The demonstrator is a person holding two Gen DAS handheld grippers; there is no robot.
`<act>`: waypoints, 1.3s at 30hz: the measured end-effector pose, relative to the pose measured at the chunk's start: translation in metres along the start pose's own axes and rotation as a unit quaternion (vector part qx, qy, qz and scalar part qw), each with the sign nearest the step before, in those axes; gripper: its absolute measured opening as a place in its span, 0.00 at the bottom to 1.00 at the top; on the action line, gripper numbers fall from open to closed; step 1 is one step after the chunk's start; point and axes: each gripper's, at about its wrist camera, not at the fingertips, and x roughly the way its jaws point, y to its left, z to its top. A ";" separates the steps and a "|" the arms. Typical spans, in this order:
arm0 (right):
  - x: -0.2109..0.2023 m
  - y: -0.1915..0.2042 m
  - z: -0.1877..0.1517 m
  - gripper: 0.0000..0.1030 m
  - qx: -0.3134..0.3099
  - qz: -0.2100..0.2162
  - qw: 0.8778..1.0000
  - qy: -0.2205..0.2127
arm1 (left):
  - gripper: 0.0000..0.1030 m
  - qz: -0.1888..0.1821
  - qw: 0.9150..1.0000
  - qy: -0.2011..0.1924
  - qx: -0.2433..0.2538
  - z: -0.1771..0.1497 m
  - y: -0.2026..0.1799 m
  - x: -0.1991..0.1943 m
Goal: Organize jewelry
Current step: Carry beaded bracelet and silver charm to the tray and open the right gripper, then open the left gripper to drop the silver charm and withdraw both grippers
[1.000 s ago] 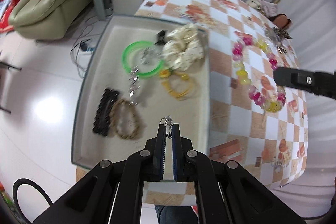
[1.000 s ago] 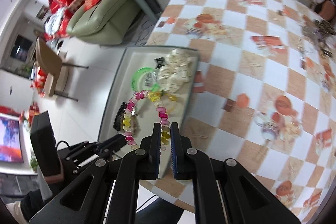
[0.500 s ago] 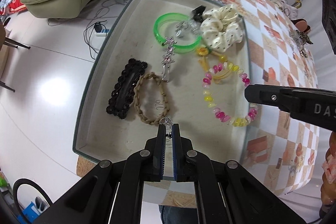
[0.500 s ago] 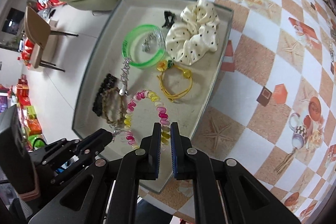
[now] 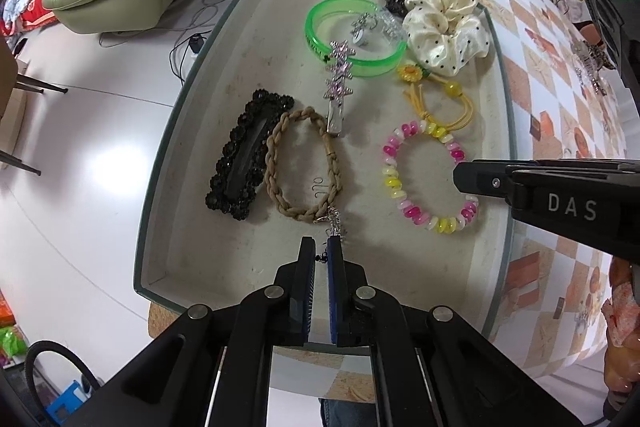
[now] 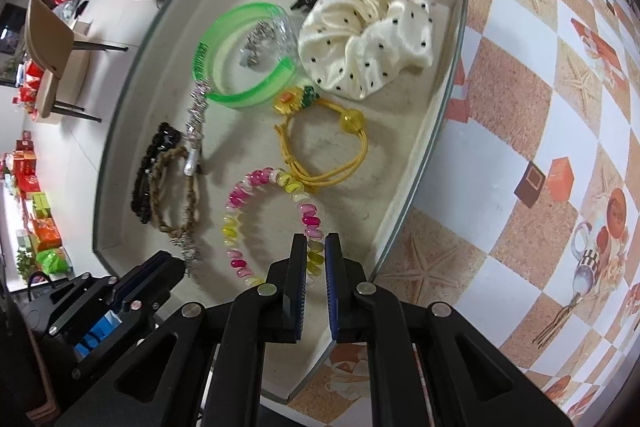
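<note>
I am pinching a small silver chain charm (image 5: 334,223) in my left gripper (image 5: 321,247) beside the braided tan bracelet (image 5: 304,167), and my right gripper (image 6: 316,247) is clamping the pink-and-yellow beaded bracelet (image 6: 272,223) inside the shallow grey tray (image 6: 420,163).

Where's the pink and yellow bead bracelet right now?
The bead bracelet lies in the tray, just below the yellow hair tie, its near end clamped in the right gripper.
</note>
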 end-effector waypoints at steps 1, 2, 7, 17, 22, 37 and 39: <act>0.001 -0.001 0.000 0.10 0.000 -0.002 1.000 0.001 | 0.09 0.001 1.000 0.001 0.001 -0.001 0.000 0.001; 0.003 -0.002 -0.001 0.10 0.000 -0.003 1.000 0.002 | 0.09 0.002 1.000 0.001 0.003 -0.001 0.001 0.001; 0.008 -0.001 -0.001 0.12 -0.007 -0.006 1.000 0.004 | 0.09 0.009 1.000 0.004 0.007 0.001 -0.003 0.002; -0.027 0.016 0.001 0.28 -0.003 0.009 0.999 -0.038 | 0.09 0.022 1.000 0.001 0.008 0.003 -0.005 -0.006; -0.051 0.008 -0.004 0.29 0.020 0.011 0.998 -0.058 | 0.09 0.023 1.000 -0.001 0.010 0.004 -0.005 -0.009; -0.076 -0.020 -0.026 0.29 0.037 0.000 0.997 -0.067 | 0.09 0.002 1.000 -0.010 0.019 0.014 -0.012 -0.019; -0.078 -0.022 -0.029 0.29 0.041 0.002 0.997 -0.068 | 0.20 0.000 1.000 -0.013 0.021 0.015 -0.012 -0.023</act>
